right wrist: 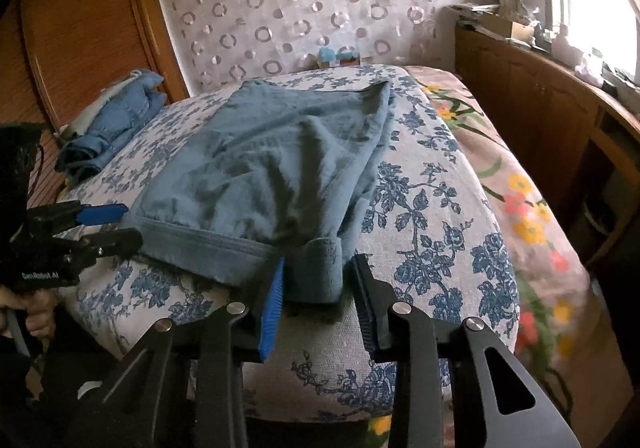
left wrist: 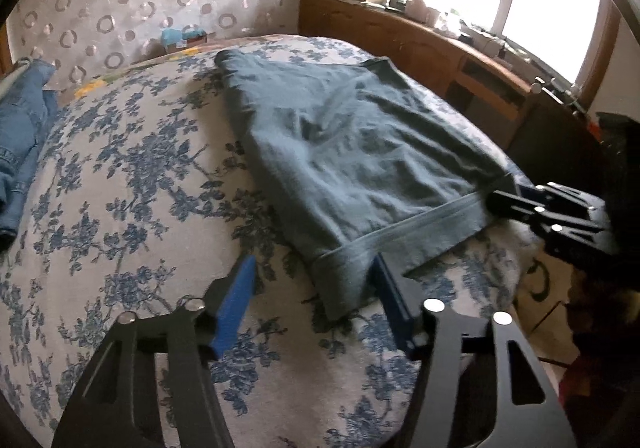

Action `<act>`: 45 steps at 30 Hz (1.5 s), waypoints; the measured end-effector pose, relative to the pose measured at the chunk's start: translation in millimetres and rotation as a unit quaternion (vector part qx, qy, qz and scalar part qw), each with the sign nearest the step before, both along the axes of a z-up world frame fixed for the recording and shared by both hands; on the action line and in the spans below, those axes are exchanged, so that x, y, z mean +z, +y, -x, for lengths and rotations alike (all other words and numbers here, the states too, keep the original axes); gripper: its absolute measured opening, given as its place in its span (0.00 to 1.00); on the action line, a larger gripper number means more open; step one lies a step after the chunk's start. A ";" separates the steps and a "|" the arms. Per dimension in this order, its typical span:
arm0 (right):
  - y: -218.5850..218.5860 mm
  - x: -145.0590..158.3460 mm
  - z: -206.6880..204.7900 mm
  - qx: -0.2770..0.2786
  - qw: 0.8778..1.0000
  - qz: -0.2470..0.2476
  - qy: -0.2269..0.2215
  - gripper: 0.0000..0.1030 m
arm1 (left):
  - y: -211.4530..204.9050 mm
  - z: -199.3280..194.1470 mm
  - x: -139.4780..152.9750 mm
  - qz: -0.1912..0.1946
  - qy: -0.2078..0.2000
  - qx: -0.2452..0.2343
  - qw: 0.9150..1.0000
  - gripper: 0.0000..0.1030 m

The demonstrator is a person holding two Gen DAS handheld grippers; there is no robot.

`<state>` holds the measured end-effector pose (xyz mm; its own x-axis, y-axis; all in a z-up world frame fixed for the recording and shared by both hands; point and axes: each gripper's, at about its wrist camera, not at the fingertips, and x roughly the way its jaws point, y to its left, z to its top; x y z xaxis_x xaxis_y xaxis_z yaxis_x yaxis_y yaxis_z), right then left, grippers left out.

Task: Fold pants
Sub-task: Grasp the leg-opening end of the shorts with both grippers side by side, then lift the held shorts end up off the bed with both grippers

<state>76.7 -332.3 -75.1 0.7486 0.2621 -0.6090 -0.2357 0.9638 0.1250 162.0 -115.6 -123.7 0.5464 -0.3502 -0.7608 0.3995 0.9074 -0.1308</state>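
Blue pants (left wrist: 352, 152) on bed (left wrist: 132, 184), both claws spread

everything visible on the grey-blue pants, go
The pants are grey-blue, soft knit by the look, wrinkled, lying flat and already folded on the floral bedspread. A ribbed band runs along the near edge. The left claw and the right claw each straddle a near corner, jaws open; whether the fingers touch the cloth is unclear. The folded jeans lie apart.
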 end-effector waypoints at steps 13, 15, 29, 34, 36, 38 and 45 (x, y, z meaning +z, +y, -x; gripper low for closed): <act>-2.3 -0.8 -0.4 0.010 1.000 -0.016 0.004 0.21 | -9.6 -2.1 -3.3 0.022 0.007 -0.010 1.000 0.46; -2.5 -0.9 -1.8 0.015 1.000 -0.023 0.006 0.18 | -9.6 -2.1 -3.6 0.032 0.009 -0.016 0.999 0.32; 0.8 29.3 9.2 0.047 0.997 -0.059 -0.035 0.14 | 7.1 24.0 54.1 0.069 -0.054 -0.028 0.996 0.12; 5.6 57.6 22.3 0.065 0.993 -0.064 -0.069 0.14 | 22.0 40.1 86.3 0.083 -0.091 -0.028 0.992 0.12; 8.0 69.3 28.7 0.072 0.992 -0.066 -0.084 0.14 | 26.9 47.5 98.1 0.087 -0.105 -0.027 0.990 0.12; 8.5 78.2 41.2 0.081 0.990 -0.067 -0.098 0.14 | 31.4 52.5 109.4 0.092 -0.119 -0.026 0.988 0.12; 14.3 111.7 57.7 0.107 0.982 -0.069 -0.141 0.14 | 47.9 70.1 150.4 0.103 -0.170 -0.023 0.980 0.12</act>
<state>19.0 -318.0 36.5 0.8015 0.4967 -0.3330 -0.4747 0.8671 0.1510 91.9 -67.8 26.7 0.7362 -0.5073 -0.4479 0.4913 0.8558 -0.1618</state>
